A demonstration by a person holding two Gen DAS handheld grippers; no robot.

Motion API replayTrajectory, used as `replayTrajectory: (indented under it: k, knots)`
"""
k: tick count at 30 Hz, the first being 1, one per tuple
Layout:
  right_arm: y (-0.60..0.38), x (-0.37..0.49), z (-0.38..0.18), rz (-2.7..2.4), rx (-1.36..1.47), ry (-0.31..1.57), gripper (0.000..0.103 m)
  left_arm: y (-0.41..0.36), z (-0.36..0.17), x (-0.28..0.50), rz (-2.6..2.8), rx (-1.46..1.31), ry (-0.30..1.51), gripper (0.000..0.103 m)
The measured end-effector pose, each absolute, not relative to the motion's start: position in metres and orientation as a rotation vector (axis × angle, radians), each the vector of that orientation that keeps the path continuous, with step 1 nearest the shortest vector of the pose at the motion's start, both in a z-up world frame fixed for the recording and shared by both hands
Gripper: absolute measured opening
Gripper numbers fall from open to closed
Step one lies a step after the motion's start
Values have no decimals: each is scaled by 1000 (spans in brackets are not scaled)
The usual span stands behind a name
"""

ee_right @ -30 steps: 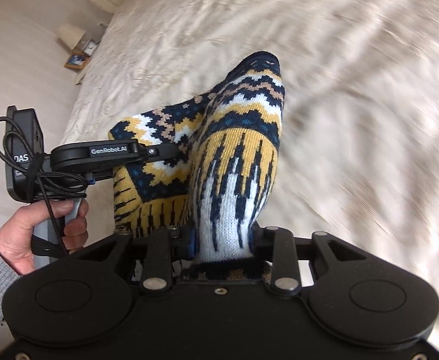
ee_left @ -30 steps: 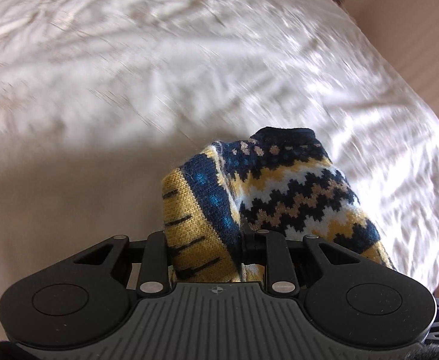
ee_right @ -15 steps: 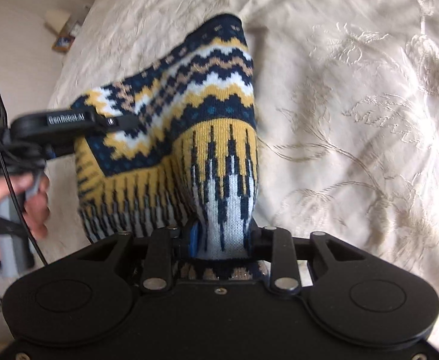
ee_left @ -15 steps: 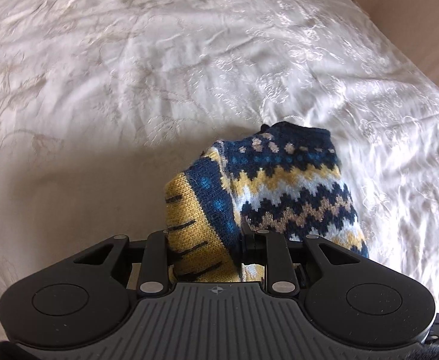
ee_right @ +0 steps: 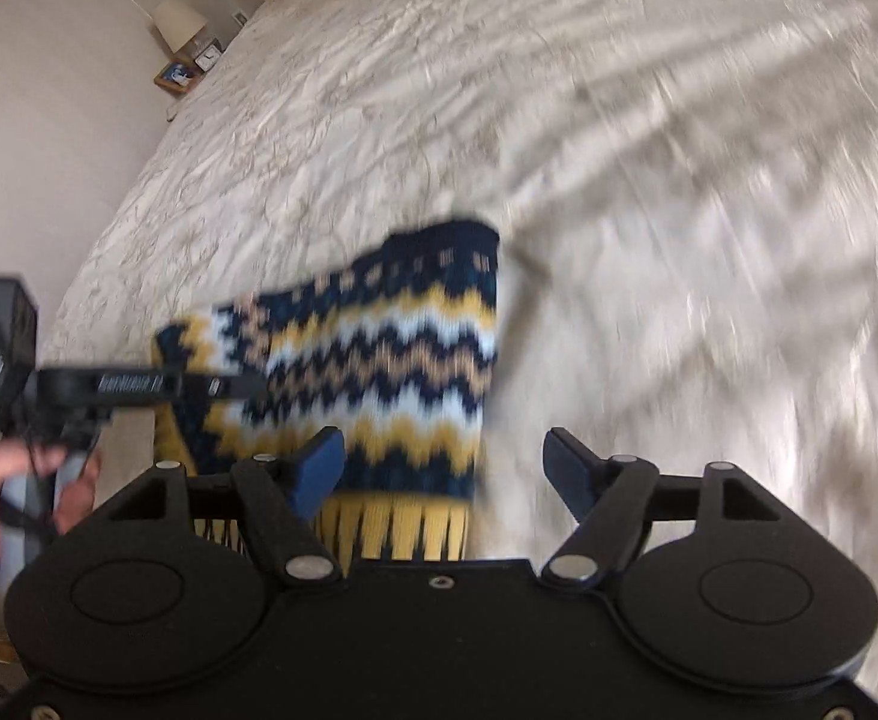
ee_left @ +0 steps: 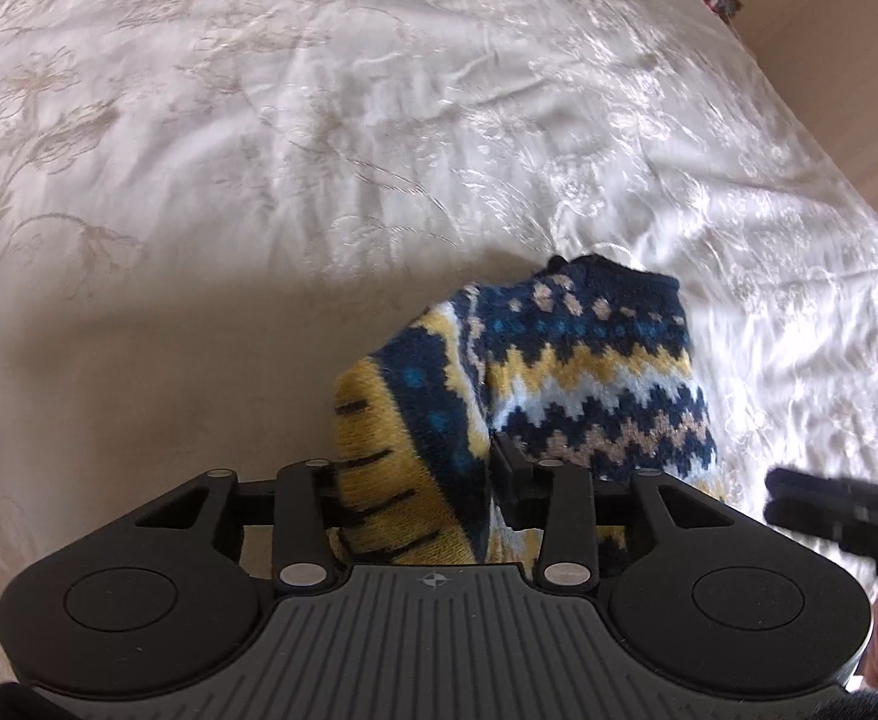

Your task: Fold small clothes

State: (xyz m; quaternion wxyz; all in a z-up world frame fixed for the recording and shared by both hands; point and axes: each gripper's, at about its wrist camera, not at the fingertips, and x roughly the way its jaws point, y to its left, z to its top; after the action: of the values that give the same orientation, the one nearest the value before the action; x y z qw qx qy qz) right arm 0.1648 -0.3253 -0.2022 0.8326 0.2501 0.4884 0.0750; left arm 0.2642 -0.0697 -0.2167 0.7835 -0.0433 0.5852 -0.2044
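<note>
The knitted garment (ee_left: 559, 372), a thick wool piece in zigzag bands of navy, mustard, white and tan, lies bunched on the bed. Its yellow, black-dashed edge sits between the left gripper (ee_left: 414, 480) fingers, whose jaws are opening but still touch the cloth. The right gripper (ee_right: 439, 456) jaws are opening too, spread clear of the knit. The bedspread (ee_left: 258, 150) is cream, embroidered with flowers, and creased.
</note>
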Motion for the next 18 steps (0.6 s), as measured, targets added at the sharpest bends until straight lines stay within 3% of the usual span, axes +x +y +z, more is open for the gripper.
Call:
replayTrajectory:
  k: [5, 7, 10, 18]
  knots:
    - [-316, 185, -195, 174, 463, 1002, 75, -44, -205, 275, -367, -112, 1207, 39]
    - [-307, 191, -190, 177, 413, 984, 66, -35, -203, 283, -302, -83, 1199, 39]
    - [-299, 198, -186, 198, 386, 973, 60, -28, -202, 290, -183, 23, 1190, 36]
    - [-276, 217, -188, 255, 305, 997, 52, -51, -157, 227, -318, 44, 1010, 35]
